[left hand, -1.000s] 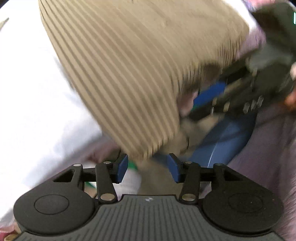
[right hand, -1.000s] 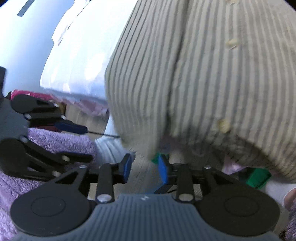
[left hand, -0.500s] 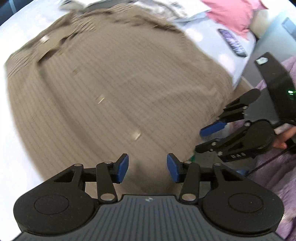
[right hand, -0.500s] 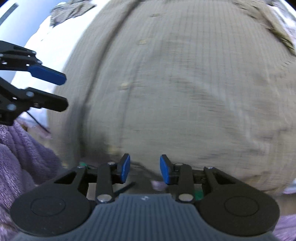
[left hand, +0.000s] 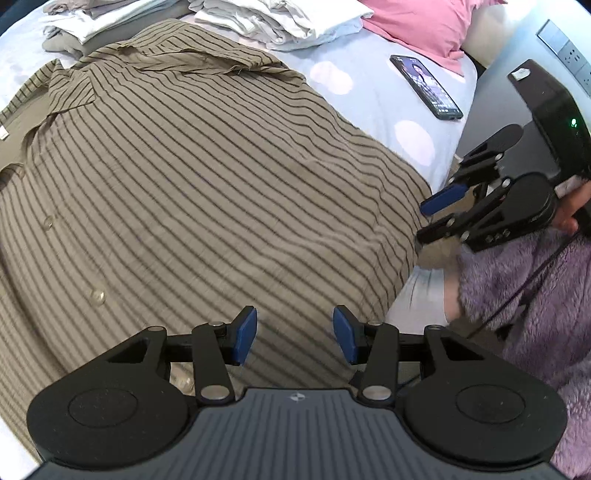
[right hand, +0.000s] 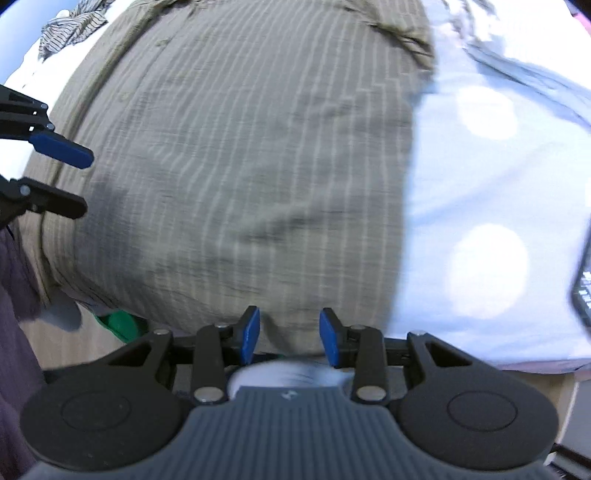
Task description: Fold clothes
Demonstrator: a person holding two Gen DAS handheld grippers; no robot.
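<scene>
Bed [left hand: 373,92] is covered by a pale dotted sheet. Striped shirt [left hand: 192,177] is spread flat on it, collar at 11 o'clock, hem draped over the near edge. Folded white clothes [left hand: 288,18] and a pink pillow [left hand: 421,26] are seen at 12–1 o'clock, phone [left hand: 426,86] at 2. Left hand-held gripper [left hand: 294,336] is held wide, empty, hem just ahead at 12 o'clock. Right hand-held gripper [right hand: 289,335] is likewise spread, empty, shirt edge at 12.

A striped shirt [left hand: 192,177] lies spread on the bed [left hand: 373,99]. The left claw [left hand: 294,334] hovers above its hem, pads apart and empty. A phone [left hand: 426,86] lies beside the shirt.
</scene>
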